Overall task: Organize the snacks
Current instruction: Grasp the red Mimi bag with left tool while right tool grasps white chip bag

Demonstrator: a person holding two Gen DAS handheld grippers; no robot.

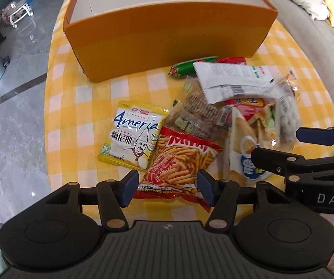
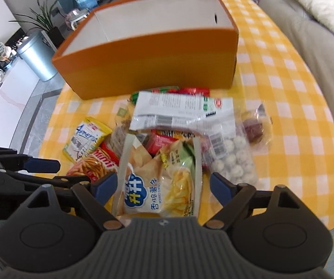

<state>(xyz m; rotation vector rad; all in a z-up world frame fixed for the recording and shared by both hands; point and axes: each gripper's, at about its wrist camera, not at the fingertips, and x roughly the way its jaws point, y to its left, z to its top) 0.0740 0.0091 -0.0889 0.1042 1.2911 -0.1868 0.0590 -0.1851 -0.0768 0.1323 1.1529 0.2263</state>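
A pile of snack packets lies on the yellow checked tablecloth in front of an empty orange box. My left gripper is open, its pads on either side of the near end of a red fries packet. A yellow-white wafer packet lies left of it. My right gripper is open astride a potato sticks bag. The right gripper also shows in the left wrist view. The left gripper shows in the right wrist view. The orange box stands behind the pile.
A white packet, a clear bag of white balls, a wrapped brown snack and green and red sausages lie in the pile. A grey sofa is on the right. A metal bin stands on the floor at the left.
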